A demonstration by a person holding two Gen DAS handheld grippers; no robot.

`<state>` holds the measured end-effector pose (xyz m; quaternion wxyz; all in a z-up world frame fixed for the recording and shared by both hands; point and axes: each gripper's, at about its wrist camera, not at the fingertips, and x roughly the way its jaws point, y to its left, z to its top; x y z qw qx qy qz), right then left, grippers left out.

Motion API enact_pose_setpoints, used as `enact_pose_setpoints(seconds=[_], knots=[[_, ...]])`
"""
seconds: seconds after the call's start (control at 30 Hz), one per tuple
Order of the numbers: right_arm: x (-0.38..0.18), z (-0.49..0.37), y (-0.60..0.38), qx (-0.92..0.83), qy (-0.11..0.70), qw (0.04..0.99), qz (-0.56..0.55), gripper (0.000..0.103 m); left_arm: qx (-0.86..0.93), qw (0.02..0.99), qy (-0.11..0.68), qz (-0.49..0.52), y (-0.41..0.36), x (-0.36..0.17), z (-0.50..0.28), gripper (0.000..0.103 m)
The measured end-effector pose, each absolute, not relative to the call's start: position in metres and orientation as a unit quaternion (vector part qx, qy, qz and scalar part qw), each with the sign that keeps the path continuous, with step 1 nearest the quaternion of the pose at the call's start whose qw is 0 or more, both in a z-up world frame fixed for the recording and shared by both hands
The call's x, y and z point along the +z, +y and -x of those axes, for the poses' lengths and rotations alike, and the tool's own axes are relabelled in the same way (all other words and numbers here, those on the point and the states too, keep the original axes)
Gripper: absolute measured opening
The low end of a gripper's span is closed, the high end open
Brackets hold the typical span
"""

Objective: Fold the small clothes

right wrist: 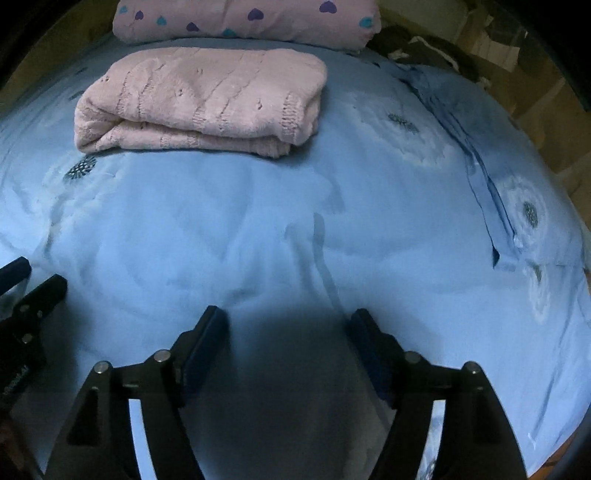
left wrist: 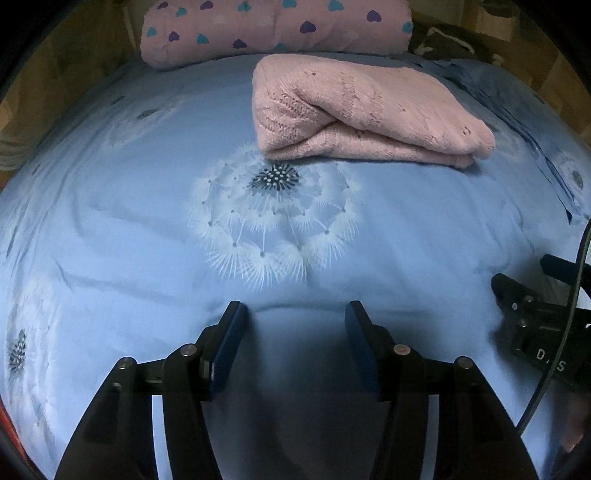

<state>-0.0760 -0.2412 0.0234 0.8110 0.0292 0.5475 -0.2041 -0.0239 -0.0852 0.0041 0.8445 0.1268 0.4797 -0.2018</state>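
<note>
A pink knitted garment (left wrist: 362, 114) (right wrist: 199, 103) lies folded in a thick bundle on the light blue bed cover (left wrist: 129, 229) (right wrist: 258, 221), toward the far side. My left gripper (left wrist: 295, 308) hovers low over bare cover, well short of the bundle, open with nothing between its fingers. My right gripper (right wrist: 287, 313) is open too, over bare blue fabric in front and to the right of the bundle. Each gripper shows at the edge of the other's view: the right gripper (left wrist: 524, 271), the left gripper (right wrist: 37, 273). They are close side by side.
A pink roll with purple and teal hearts (left wrist: 277, 29) (right wrist: 243, 18) lies behind the bundle. A darker blue fold or seam (left wrist: 535, 155) (right wrist: 480, 173) runs down the cover's right side. Dark clothing (right wrist: 424, 48) sits at the back right. A dandelion print (left wrist: 273, 218) marks the cover.
</note>
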Motion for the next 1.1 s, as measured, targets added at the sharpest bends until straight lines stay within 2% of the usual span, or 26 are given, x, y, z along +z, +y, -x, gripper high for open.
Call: enact_pose_setpoints(seconds=[0.2,0.47,0.8,0.97,1.1], knots=[[0.018,0.059,-0.255,-0.208,0.554,0.804,-0.058,0.084,-0.193,0.849,0.477,-0.123,-0.094,0.002,0.009,0.042],[0.008,0.048,-0.271,-0.196,0.542,0.814,-0.077,0.102,-0.192,0.850,0.476,-0.120,-0.104,-0.002,-0.010,0.054],[0.004,0.036,-0.277,-0.191,0.501,0.842,-0.056,0.103,-0.192,0.858,0.460,-0.120,-0.118,-0.007,-0.032,0.065],[0.003,0.035,-0.282,-0.193,0.473,0.858,-0.062,0.103,-0.200,0.861,0.458,-0.094,-0.117,-0.010,-0.043,0.082],[0.001,0.033,-0.286,-0.195,0.470,0.859,-0.059,0.103,-0.197,0.863,0.455,-0.098,-0.120,-0.010,-0.043,0.083]])
